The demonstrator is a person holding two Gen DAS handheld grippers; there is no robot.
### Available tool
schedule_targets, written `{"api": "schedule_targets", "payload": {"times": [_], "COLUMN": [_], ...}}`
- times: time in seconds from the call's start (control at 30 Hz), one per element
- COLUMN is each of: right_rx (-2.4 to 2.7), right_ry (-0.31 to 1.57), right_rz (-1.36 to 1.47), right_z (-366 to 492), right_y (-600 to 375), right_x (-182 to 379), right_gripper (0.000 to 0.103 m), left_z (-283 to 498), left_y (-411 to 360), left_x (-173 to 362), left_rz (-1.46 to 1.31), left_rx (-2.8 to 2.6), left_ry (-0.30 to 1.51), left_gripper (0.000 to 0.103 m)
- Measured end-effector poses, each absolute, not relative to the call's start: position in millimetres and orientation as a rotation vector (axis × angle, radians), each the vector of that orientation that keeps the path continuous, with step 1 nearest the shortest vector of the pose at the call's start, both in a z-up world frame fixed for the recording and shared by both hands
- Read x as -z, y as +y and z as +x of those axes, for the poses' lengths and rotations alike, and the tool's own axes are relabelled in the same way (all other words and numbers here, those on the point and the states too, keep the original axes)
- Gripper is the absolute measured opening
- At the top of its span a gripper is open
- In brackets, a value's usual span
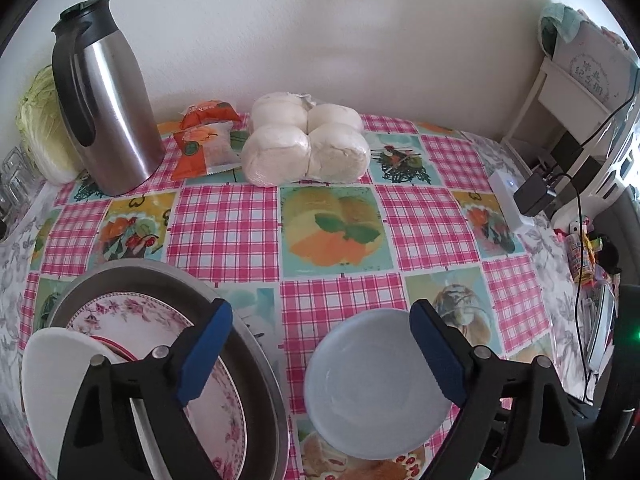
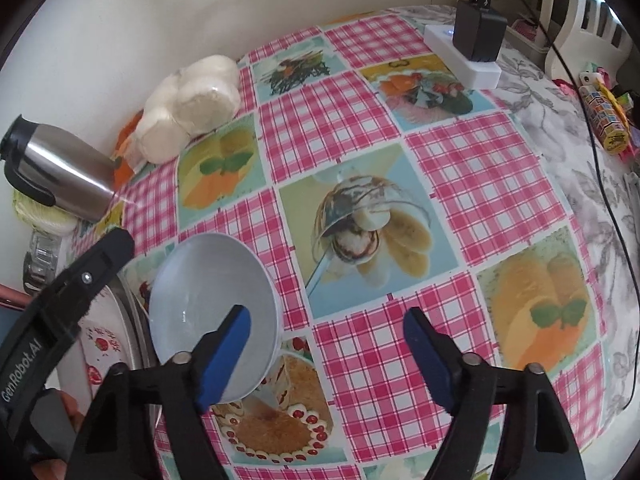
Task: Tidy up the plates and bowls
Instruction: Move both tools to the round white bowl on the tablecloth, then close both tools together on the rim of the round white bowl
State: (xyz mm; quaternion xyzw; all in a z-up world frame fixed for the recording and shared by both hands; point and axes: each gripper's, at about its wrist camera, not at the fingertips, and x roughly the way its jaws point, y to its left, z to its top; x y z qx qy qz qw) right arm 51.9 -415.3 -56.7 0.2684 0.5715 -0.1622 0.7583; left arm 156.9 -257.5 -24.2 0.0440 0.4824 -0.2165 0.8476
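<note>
A white bowl stands upright on the checked tablecloth, just right of a metal basin. The basin holds a pink floral plate and a white dish leaning at its left. My left gripper is open and spans the basin's rim and the bowl, with its right pad at the bowl's right edge. In the right wrist view the bowl lies under the left pad of my right gripper, which is open, its right pad over bare cloth. A black finger of the left gripper crosses the left side there.
At the back stand a steel thermos jug, an orange snack packet, bagged white buns and a cabbage. A white power strip with a black charger and a trailing cable sits at the far right.
</note>
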Motion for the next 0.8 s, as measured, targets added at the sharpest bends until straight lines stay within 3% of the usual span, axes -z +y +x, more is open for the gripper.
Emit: {"api": "schedule_targets", "payload": {"times": [0.23, 0.4, 0.8], "right_rx": [0.342, 0.349, 0.402], "right_ry": [1.263, 1.262, 1.221], "right_rz": [0.590, 0.585, 0.645], "right_z": [56.6, 58.1, 44.1], "right_y": [-411.8, -409.5, -426.7], "right_x": [64.3, 68.7, 69.6], "right_gripper": [0.068, 0.054, 0.051], "left_z": [154.4, 151.7, 147.5], "left_y": [-256.4, -265.8, -280.3], "left_x": [15.3, 22.7, 41.2], "left_rz": [0.079, 0.100, 0.122], "left_rx": [0.492, 0.513, 0.553], "left_ry": [0.999, 1.026, 1.089], "left_gripper": [0.080, 0.073, 0.063]}}
